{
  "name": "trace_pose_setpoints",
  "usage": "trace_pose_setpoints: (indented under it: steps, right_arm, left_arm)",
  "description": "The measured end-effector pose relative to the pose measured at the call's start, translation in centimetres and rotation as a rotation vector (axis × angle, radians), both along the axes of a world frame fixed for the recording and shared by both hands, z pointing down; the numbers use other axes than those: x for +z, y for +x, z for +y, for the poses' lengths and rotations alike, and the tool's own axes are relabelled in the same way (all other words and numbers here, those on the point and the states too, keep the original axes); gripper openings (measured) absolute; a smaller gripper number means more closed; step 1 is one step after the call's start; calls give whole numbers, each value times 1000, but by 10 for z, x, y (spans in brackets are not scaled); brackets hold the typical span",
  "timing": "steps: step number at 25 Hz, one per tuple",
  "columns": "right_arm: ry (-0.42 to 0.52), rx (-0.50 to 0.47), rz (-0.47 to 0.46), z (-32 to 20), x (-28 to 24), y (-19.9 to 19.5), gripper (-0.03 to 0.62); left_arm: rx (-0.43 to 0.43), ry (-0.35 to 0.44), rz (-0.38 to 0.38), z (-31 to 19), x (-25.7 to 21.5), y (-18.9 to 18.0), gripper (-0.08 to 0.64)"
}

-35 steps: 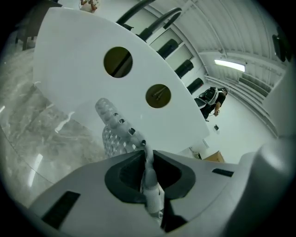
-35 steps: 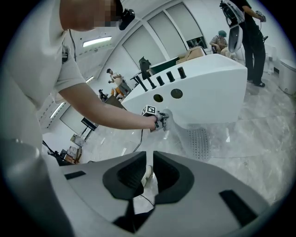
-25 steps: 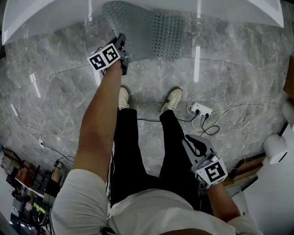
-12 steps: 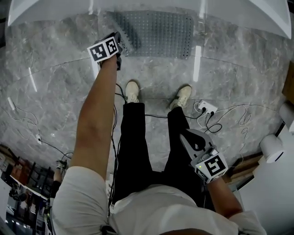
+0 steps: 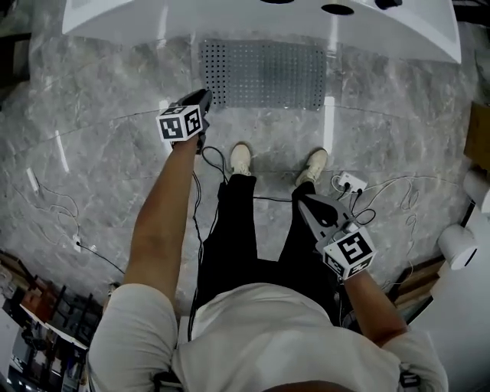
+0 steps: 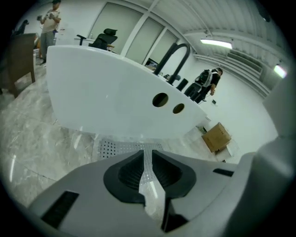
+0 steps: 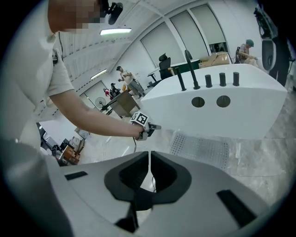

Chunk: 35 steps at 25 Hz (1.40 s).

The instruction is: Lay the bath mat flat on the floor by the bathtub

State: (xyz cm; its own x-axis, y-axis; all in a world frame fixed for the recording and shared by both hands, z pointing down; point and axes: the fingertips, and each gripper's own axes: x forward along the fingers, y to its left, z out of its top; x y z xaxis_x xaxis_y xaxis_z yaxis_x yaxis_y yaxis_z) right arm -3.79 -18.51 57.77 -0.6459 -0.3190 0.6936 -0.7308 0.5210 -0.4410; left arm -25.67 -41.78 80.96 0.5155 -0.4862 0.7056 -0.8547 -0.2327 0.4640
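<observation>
The grey perforated bath mat [image 5: 264,74] lies flat on the marble floor right against the white bathtub [image 5: 260,17]. My left gripper [image 5: 205,93] hovers just off the mat's near left corner, jaws a narrow gap apart and empty; in the left gripper view the mat [image 6: 115,147] shows ahead of the left gripper [image 6: 147,159], below the tub [image 6: 106,102]. My right gripper [image 5: 304,205] is held back by the person's right leg, shut and empty. In the right gripper view the right gripper [image 7: 150,162] faces the mat [image 7: 201,147] and tub [image 7: 217,113].
The person's shoes [image 5: 240,158] stand just short of the mat. A power strip with coiled cables [image 5: 351,184] lies on the floor at the right, a white cylinder [image 5: 457,246] further right. A thin cable [image 5: 53,207] runs at the left. A cardboard box [image 6: 216,136] sits past the tub.
One second ago my left gripper held the mat's raised left end. That end now lies flat, and the gripper has let go and drawn back off it. The right gripper barely moved.
</observation>
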Motion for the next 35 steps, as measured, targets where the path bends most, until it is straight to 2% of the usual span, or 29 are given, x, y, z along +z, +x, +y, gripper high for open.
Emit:
trace_pose_setpoints:
  steps: [6, 8, 11, 13, 16, 20, 23, 26, 31, 35]
  right_arm:
    - [47, 63, -17, 9, -49, -16, 11]
    - [68, 64, -16, 18, -66, -15, 9]
    - [103, 43, -10, 38, -88, -10, 9]
    - [127, 26, -10, 53, -100, -2, 9]
    - [164, 9, -14, 79, -114, 18, 9]
    - [226, -24, -53, 121, -132, 41, 11]
    - [266, -77, -73, 162, -146, 53, 9]
    - [269, -120, -72, 207, -152, 65, 11]
    - [296, -127, -83, 257, -169, 72, 9]
    - [345, -112, -86, 276, -191, 63, 9]
  left_arm:
    - [191, 49, 40, 62, -100, 11, 25]
    - [207, 84, 77, 83, -138, 15, 20]
    - [185, 131, 158, 118, -191, 21, 18]
    - [192, 160, 180, 146, -221, 28, 18]
    - [262, 197, 167, 199, -259, 49, 18]
    - [383, 274, 111, 278, -313, 86, 18]
    - [433, 331, 93, 343, -358, 112, 18]
    - [475, 356, 91, 406, -392, 135, 18]
    - [513, 373, 108, 475, -430, 155, 18]
    - [490, 391, 184, 501, -457, 156, 18]
